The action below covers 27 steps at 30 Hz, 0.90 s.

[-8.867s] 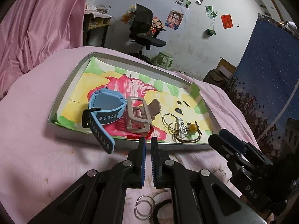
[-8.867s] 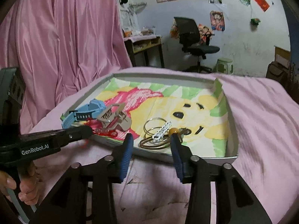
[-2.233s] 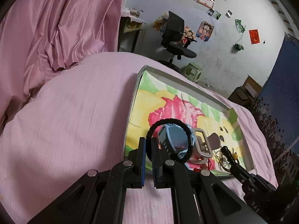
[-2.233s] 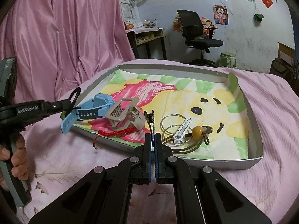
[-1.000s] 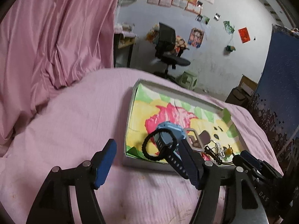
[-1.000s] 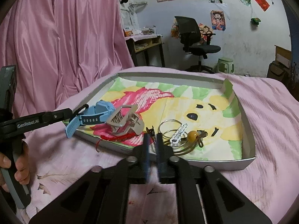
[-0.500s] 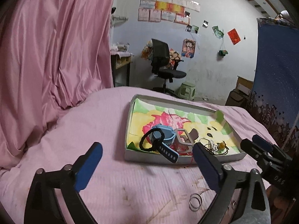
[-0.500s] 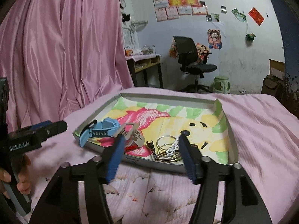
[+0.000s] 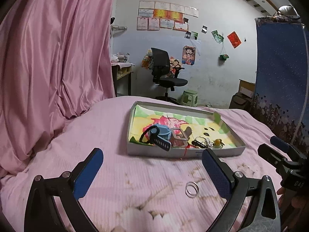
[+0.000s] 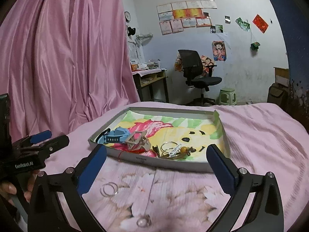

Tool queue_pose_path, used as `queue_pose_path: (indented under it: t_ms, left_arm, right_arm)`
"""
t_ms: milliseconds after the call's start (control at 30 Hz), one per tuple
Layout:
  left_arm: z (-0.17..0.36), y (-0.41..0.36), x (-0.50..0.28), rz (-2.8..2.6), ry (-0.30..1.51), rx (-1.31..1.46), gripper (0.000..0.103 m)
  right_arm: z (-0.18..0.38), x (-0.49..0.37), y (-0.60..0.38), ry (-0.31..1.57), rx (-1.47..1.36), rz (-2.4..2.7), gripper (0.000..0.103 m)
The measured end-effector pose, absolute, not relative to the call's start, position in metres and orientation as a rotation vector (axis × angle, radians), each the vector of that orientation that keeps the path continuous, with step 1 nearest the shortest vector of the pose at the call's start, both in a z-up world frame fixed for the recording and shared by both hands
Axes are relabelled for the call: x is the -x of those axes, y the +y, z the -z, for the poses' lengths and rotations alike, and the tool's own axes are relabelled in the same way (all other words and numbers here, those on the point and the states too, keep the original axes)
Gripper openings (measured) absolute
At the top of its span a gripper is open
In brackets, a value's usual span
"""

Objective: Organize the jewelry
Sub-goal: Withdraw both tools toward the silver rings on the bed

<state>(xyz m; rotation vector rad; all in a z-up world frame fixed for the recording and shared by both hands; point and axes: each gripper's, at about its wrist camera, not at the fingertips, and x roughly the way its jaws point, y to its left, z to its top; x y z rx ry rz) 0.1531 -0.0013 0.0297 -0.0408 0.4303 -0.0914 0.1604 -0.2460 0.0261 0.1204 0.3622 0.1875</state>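
Pink bedding [image 9: 100, 135] is carrying a shallow tray [image 10: 166, 162] where a blue watch [image 10: 115, 137], hair claw [image 10: 138, 143] and bangles [image 10: 171, 150] are lying. Both the left gripper [image 9: 152, 164] and right gripper [image 10: 156, 166] are gaping wide, holding nothing, while paired rings [image 10: 109, 189] are lying outside the tray.

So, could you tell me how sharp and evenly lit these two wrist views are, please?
Left wrist view: dim, flat indoor light, black fisheye corners, the blue curtain edge bowed; the tray is fairly sharp, the silver rings slightly soft. Right wrist view: same vignette, no strong glare; the ring at the bottom edge is blurred, the cloth smeared.
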Motion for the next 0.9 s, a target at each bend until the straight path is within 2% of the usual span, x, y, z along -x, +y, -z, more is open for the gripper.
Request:
queue_pose_path:
  t_ms: [367,900]
  left_arm:
    - [-0.022,-0.003,-0.128,0.109,0.452,0.030,0.103]
    - [-0.006,-0.004,-0.140,0.121,0.546,0.033,0.103]
  right_arm:
    - [-0.024,-0.123,-0.260,0.371,-0.123,-0.169,0.102]
    - [-0.005,-0.131,-0.252,0.513,-0.056,-0.167,0.102]
